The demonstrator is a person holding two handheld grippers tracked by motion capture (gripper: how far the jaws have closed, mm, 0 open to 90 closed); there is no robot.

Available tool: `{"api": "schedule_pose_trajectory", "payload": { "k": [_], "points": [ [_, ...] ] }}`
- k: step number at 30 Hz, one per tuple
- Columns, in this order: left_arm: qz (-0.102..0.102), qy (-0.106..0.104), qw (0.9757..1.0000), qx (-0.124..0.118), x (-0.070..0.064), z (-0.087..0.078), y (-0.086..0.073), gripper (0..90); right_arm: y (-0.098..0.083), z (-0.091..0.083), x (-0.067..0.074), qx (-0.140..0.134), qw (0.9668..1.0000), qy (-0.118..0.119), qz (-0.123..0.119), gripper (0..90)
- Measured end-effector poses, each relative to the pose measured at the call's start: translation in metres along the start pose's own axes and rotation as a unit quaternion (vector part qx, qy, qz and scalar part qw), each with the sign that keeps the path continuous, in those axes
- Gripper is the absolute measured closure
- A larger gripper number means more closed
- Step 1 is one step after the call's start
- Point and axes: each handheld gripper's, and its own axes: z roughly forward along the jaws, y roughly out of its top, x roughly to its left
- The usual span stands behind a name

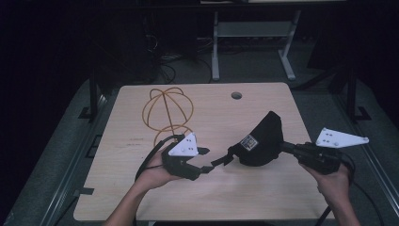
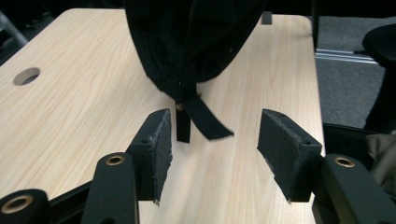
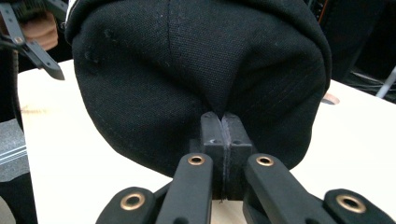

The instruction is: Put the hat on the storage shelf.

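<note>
A black cap [image 1: 261, 141] hangs just above the light wooden table [image 1: 141, 188], right of centre. My right gripper [image 1: 284, 147] comes at it from the right and is shut on its fabric; in the right gripper view the pads [image 3: 212, 133] are pressed together at the cap [image 3: 196, 60]. My left gripper [image 1: 205, 160] sits left of the cap, open, pointing at the cap's loose back strap [image 1: 223, 159]. In the left gripper view the strap [image 2: 201, 119] dangles under the cap [image 2: 191, 42], just beyond the open gripper [image 2: 212, 135], apart from both pads.
A yellow wire globe stand [image 1: 168, 113] rises at the table's back left, behind my left hand. A round cable hole [image 1: 236, 95] lies near the far edge. Beyond the table a grey desk frame [image 1: 254, 33] stands on the dark floor.
</note>
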Motion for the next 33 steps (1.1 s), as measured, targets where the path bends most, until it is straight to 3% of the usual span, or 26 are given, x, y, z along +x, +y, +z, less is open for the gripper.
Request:
{"api": "schedule_pose_trajectory", "payload": {
  "k": [10, 18, 22, 27, 33],
  "points": [
    [-0.004, 0.008, 0.9999, 0.009, -0.007, -0.004, -0.025, 42.5, 0.031, 0.008, -0.004, 0.002, 0.9999, 0.009, -0.010, 90.0],
    [0.005, 0.010, 0.9999, 0.009, -0.016, -0.006, -0.037, 42.5, 0.065, 0.022, 0.000, -0.002, 0.9993, 0.021, -0.031, 90.0],
    [0.002, 0.005, 1.0000, 0.001, -0.019, -0.003, -0.042, 42.6, 0.083, 0.029, 0.004, -0.006, 0.9987, 0.028, -0.043, 90.0],
    [0.005, -0.003, 0.9999, 0.009, -0.024, 0.003, -0.046, 42.6, 0.106, 0.042, 0.010, -0.014, 0.9973, 0.045, -0.055, 90.0],
    [0.012, -0.026, 0.9994, 0.017, -0.033, 0.011, -0.046, 42.6, 0.132, 0.062, 0.018, -0.016, 0.9951, 0.074, -0.064, 90.0]
  ]
}}
